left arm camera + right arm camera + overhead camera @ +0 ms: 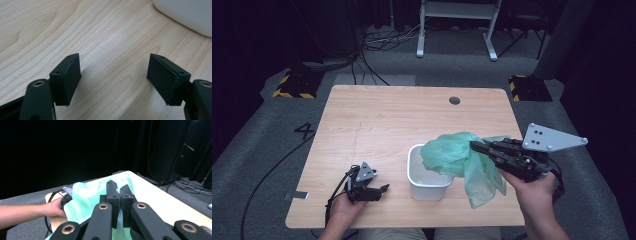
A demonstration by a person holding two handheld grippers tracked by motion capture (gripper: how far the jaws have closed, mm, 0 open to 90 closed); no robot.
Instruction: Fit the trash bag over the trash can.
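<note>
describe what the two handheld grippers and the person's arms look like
Both grippers are black, each with two jaws on linkage arms with brass-coloured pivot rings. The left gripper has flat rectangular pads and trails a black cable. The right gripper carries a grey three-cornered plate with small dark holes. The forearms are bare, no sleeves showing.

A pale green bag (457, 155), white bin (428, 185), black tool (477, 146), light wood table (387, 120).
</note>
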